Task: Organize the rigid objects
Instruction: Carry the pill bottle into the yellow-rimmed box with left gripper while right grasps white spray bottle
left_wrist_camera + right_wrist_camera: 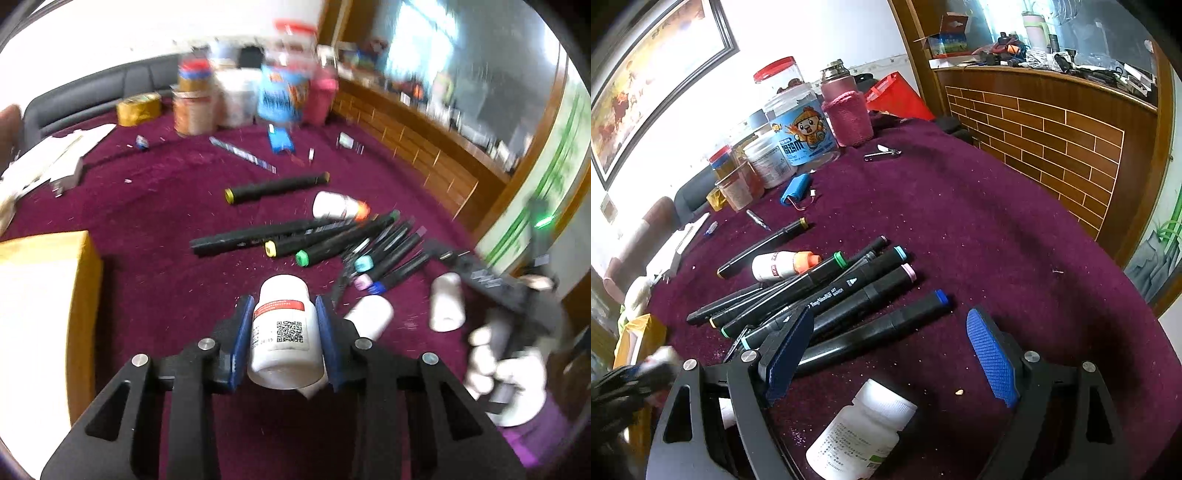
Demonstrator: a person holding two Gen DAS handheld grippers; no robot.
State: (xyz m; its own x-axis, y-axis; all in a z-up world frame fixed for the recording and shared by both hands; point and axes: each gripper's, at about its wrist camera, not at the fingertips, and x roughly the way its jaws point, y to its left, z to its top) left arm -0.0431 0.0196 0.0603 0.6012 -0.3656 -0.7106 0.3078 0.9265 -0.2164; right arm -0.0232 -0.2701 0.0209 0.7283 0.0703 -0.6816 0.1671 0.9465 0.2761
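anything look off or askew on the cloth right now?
Markers lie in a loose crisscrossed heap, with a small orange-capped bottle tipped over beside them. A white pill bottle lies on its side between the open right gripper fingers. Pale specks dot the maroon cloth. Nothing looks broken or spilled.

Both views look forward and steeply down along a hand-held gripper's fingers, close above the maroon worktop [155,206]. Both take in the marker pile [332,240] and the jars [798,125] at the far edge.
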